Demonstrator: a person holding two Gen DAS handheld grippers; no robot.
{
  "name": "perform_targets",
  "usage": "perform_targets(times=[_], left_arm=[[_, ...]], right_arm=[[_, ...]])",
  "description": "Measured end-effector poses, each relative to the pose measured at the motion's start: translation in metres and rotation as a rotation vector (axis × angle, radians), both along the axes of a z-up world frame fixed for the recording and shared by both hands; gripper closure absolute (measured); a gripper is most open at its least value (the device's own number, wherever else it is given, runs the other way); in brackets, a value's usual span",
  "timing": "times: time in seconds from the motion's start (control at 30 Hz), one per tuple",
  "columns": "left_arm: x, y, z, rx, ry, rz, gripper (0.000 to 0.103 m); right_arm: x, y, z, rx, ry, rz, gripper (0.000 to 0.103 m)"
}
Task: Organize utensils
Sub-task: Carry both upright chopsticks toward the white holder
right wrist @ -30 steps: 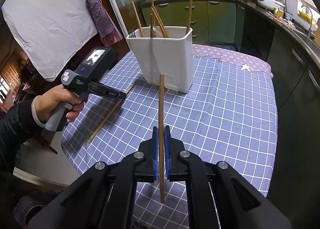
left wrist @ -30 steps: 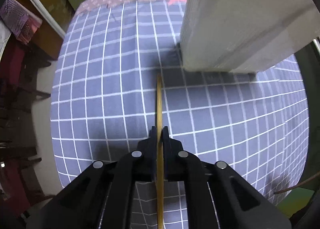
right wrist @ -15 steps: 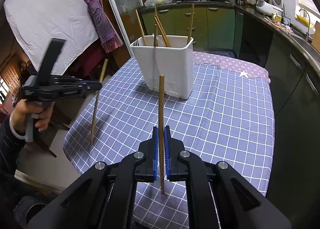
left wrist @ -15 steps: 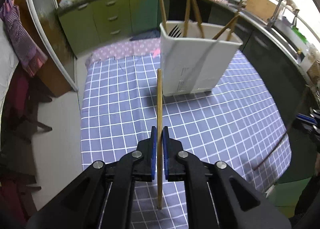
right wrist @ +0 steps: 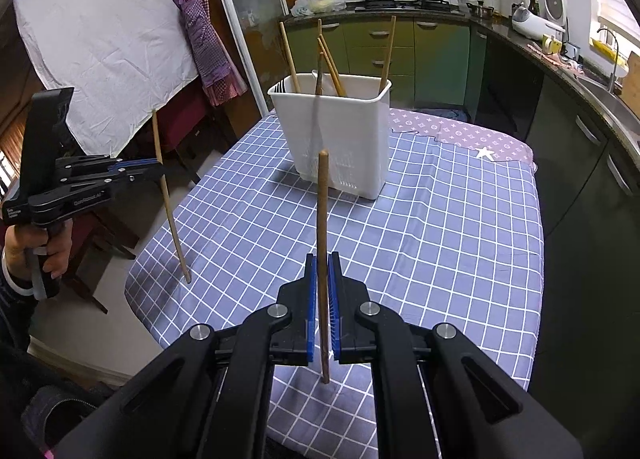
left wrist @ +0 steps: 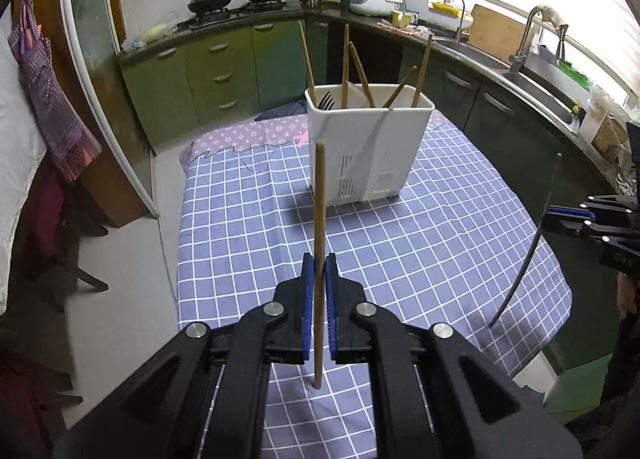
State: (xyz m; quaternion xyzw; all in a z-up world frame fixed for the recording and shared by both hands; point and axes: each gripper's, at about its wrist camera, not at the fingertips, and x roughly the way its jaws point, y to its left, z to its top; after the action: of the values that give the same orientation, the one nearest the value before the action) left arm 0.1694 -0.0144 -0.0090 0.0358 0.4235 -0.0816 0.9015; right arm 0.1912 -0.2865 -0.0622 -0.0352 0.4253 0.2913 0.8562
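A white utensil holder (left wrist: 366, 147) (right wrist: 340, 135) stands on the blue checked tablecloth, with several wooden chopsticks and a dark fork inside. My left gripper (left wrist: 319, 263) is shut on a wooden chopstick (left wrist: 319, 203) held upright, well short of the holder. That gripper (right wrist: 158, 171) and its chopstick (right wrist: 170, 211) show at the left of the right wrist view, above the table's near left corner. My right gripper (right wrist: 322, 263) is shut on another wooden chopstick (right wrist: 322, 211), also upright and in front of the holder. It appears at the right edge (left wrist: 554, 215) of the left wrist view with its chopstick (left wrist: 532, 247).
The table (right wrist: 460, 243) has a purple patterned cloth (right wrist: 472, 135) at its far end. Green kitchen cabinets and a counter with pots, a sink and appliances ring the room. A person's hand (right wrist: 44, 247) grips the left tool. Chairs stand left of the table.
My left gripper has risen off the table with its chopstick and drawn back, so the holder now shows whole. The right gripper has stayed where it was.
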Motion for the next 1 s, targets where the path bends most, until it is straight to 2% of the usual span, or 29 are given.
perform_targets(times=[1.0], left_arm=[[0.004, -0.015, 0.017, -0.008, -0.03, -0.051, 0.097]], right_arm=[[-0.001, -0.002, 0.004, -0.003, -0.009, -0.002, 0.096]])
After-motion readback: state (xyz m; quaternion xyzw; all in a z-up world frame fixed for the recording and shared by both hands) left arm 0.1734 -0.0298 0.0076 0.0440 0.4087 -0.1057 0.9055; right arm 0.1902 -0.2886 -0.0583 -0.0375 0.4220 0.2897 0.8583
